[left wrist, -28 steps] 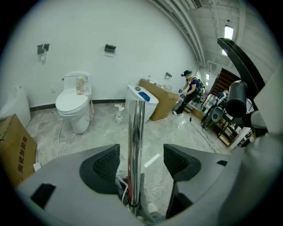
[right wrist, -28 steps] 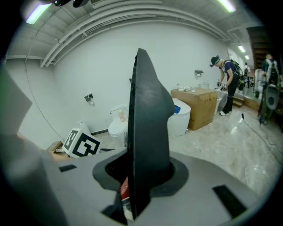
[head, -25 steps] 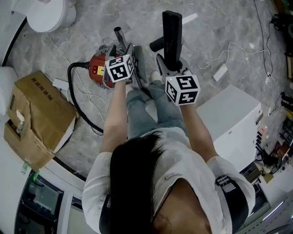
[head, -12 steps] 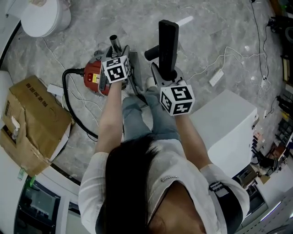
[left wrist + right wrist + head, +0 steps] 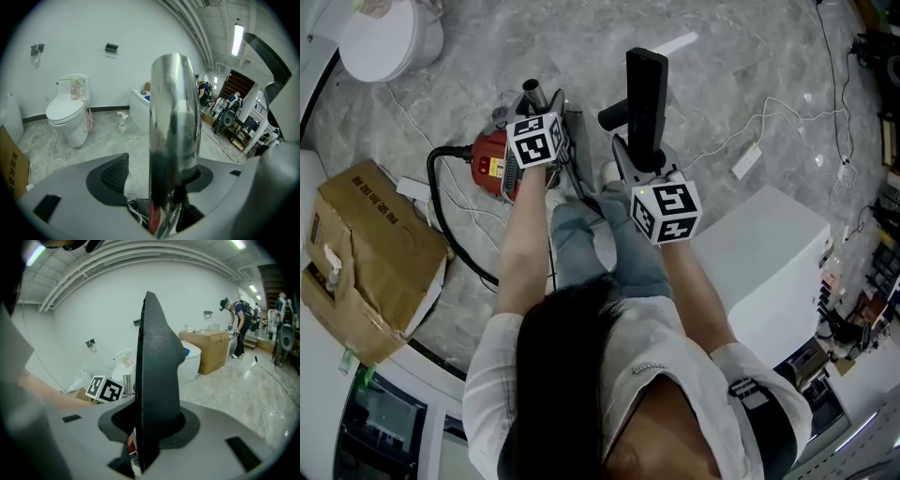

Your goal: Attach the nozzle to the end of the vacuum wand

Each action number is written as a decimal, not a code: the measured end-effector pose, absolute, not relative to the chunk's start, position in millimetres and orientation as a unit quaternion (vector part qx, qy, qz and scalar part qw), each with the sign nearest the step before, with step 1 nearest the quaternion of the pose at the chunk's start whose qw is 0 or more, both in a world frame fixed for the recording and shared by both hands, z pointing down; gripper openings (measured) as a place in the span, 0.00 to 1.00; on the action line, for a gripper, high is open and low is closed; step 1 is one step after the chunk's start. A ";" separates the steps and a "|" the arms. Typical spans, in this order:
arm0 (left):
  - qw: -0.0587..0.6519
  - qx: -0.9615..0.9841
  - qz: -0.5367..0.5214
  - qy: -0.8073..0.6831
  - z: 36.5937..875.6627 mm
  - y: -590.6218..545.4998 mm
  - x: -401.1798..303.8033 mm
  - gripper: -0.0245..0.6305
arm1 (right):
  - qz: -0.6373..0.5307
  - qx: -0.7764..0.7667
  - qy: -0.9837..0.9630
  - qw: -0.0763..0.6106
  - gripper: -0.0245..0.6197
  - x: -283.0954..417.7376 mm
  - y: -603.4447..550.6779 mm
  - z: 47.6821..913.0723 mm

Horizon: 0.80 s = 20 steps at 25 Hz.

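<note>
Nozzle not yet on: left gripper clamped round the shiny chrome vacuum wand, right gripper closed on the flat black plastic nozzle, held upright right of the wand's free end and apart from it; aligning and pushing together remain.

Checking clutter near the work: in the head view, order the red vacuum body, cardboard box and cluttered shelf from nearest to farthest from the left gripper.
1. Red vacuum body, on the floor just left of the left gripper.
2. Cardboard box, lower left.
3. Cluttered shelf, far right edge.
</note>
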<state>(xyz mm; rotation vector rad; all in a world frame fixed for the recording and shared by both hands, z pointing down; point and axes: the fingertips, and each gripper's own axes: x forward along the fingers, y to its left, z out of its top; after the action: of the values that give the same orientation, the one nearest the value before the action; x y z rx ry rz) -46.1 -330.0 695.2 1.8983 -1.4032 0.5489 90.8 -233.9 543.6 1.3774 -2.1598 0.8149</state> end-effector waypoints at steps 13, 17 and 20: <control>0.318 0.746 0.222 -0.542 696.8 -332.5 -30.1 0.08 | 0.295 0.497 -0.785 0.224 0.23 89.1 -242.7 542.3; 0.320 0.757 0.218 -0.527 694.0 -329.3 -28.6 0.08 | 0.296 0.496 -0.785 0.224 0.23 89.0 -242.8 542.8; 0.313 0.767 0.208 -0.520 688.2 -326.6 -27.8 0.08 | 0.293 0.493 -0.787 0.226 0.23 89.4 -245.6 542.5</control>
<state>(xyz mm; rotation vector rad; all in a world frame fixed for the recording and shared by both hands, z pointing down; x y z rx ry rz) -27.8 -326.6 688.2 2.0224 -1.3720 0.5495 89.4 -245.6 542.5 1.3584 -2.1706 0.8073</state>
